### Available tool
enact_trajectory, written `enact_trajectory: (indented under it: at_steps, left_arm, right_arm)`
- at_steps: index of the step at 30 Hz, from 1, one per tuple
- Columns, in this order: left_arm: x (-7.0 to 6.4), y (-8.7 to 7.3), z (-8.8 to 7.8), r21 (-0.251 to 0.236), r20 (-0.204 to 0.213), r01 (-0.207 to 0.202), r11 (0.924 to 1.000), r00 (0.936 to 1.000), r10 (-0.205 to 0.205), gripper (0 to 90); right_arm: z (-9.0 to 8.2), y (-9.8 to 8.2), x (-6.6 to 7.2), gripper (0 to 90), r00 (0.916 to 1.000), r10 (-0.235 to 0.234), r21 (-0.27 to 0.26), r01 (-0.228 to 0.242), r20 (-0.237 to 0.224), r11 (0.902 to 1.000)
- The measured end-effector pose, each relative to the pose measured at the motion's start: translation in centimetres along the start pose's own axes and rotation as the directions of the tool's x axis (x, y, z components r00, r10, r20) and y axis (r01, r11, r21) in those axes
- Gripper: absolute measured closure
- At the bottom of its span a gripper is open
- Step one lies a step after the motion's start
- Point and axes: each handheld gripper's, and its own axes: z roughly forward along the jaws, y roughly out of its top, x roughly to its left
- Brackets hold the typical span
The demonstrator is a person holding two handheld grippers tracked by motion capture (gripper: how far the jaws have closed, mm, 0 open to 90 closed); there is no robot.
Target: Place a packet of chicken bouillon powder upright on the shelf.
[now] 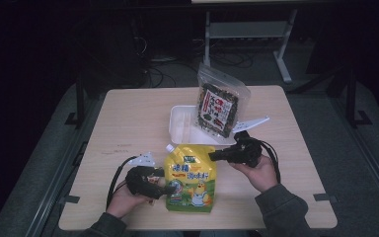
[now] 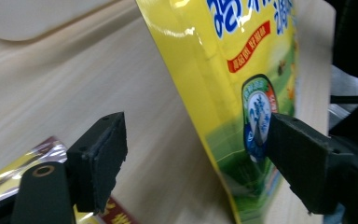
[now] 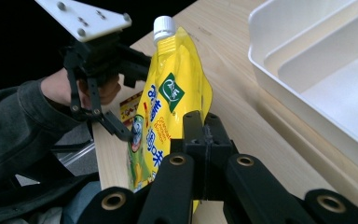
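yellow spouted pouch point(image 1: 190, 177) stands near the table's point(image 1: 128, 113) front edge | left gripper point(image 1: 164, 189) jaws straddle its lower corner, one pad touching, not clamped | right gripper point(image 1: 216, 156) pinched shut, empty, beside its top | risk: pouch topples or slips.

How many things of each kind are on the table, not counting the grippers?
Yellow spout pouch: 1
Clear seaweed snack bag: 1
White divided tray: 1
Flat packet under the left gripper: 1
Total: 4
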Motion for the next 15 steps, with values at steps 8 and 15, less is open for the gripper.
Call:
enact_trajectory:
  at_steps: [8, 15]
  left_arm:
    - [-0.07, 0.16, 0.03, -0.03, 0.117, -0.014, 0.9995, 0.993, 0.017, 49.9]
    - [0.05, 0.12, -0.56, -0.05, 0.169, -0.02, 0.9985, 0.9852, 0.028, 73.1]
  right_arm:
    - [-0.21, 0.47, 0.83, 90.0, 0.9993, -0.033, -0.018, 0.032, -0.019, 0.9993]
    - [-0.48, 0.51, 0.57, 88.2, 0.9977, -0.046, -0.017, 0.046, -0.049, 0.9988]
